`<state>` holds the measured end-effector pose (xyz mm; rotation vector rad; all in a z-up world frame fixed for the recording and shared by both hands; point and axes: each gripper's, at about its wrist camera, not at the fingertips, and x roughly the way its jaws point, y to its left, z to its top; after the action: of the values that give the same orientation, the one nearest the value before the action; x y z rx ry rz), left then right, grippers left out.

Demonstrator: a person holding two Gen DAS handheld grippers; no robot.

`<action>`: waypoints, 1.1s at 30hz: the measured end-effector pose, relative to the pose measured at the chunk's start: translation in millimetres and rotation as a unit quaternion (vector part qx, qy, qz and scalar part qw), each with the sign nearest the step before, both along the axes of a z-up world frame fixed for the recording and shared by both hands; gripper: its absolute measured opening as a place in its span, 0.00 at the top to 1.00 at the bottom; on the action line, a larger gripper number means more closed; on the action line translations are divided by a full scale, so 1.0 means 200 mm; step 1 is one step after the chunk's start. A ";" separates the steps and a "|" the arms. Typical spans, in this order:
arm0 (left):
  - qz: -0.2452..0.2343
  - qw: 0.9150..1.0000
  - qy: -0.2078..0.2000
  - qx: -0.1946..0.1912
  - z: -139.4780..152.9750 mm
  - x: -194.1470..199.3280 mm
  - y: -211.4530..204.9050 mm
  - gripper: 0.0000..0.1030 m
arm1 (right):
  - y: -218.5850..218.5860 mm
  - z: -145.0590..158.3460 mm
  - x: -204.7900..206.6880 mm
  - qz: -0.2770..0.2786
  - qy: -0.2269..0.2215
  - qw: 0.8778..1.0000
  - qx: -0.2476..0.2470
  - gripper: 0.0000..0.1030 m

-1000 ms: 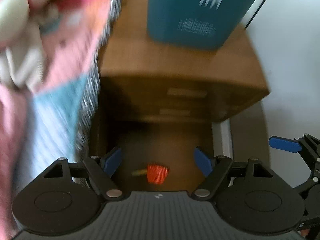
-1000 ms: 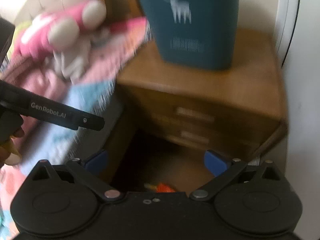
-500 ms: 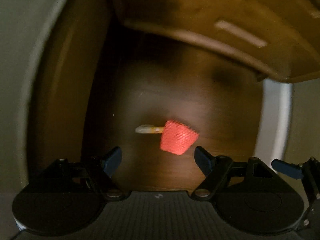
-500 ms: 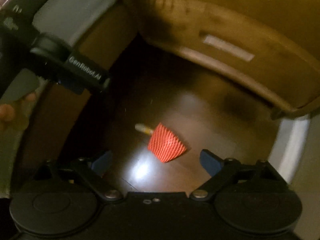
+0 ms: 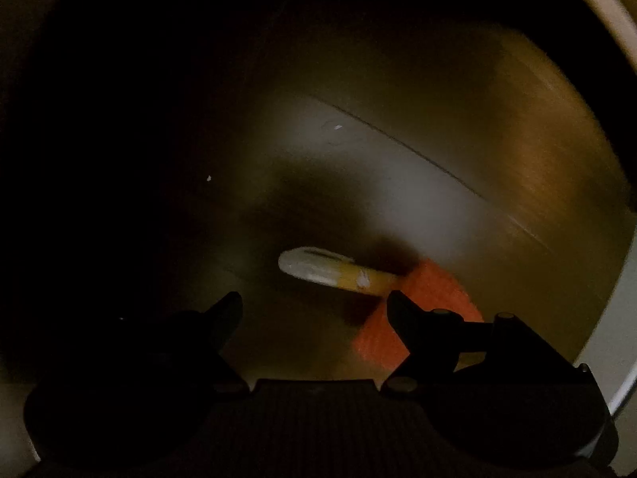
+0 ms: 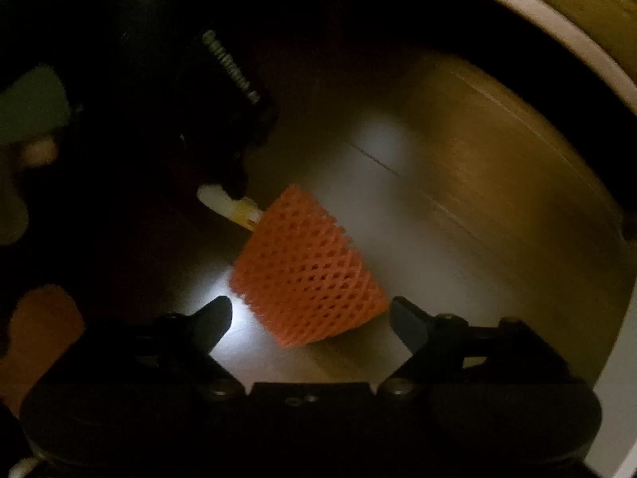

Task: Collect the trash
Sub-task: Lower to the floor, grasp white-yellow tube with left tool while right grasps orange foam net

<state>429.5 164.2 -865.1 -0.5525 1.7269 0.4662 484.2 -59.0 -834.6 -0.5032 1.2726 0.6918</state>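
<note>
While both claws point down at the dark floor (image 6: 458, 215), the net (image 6: 306, 267) lies below the right claw (image 6: 310, 314), whose jaws have just been narrowing, nothing gripped. Left claw (image 5: 314, 310), released, brackets the tube (image 5: 334, 271), one piece each.

The dark wooden floor (image 5: 418, 183) fills most of both views, with a thin seam (image 6: 376, 161) running slantwise across its boards and a pale glare on the sheen, while a white skirting strip (image 6: 549, 34) (curved by the lens) borders the upper right.
</note>
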 end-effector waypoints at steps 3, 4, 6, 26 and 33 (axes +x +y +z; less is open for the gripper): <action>0.043 0.999 0.010 -0.018 -0.09 -0.02 0.03 0.23 | 0.01 -0.10 0.00 0.022 -0.015 0.999 -0.023 0.26; 0.055 0.998 0.009 -0.021 -0.11 -0.02 0.04 0.23 | 0.01 -0.13 0.00 0.027 -0.016 0.999 -0.033 0.34; 0.060 0.998 0.007 -0.020 -0.14 -0.02 0.03 0.23 | 0.00 -0.17 0.00 0.026 -0.018 0.999 -0.043 0.45; 0.148 0.988 0.032 -0.005 -0.24 -0.06 -0.03 0.51 | -0.34 -0.14 0.00 -0.063 0.026 0.998 0.002 0.90; 0.086 0.996 0.014 0.005 -0.15 -0.06 -0.05 0.84 | -0.34 -0.11 0.02 -0.098 0.021 0.995 0.008 0.91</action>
<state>416.7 155.0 -895.1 -0.6943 1.7096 0.6057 487.5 -127.7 -856.0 -0.3450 1.3354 0.5499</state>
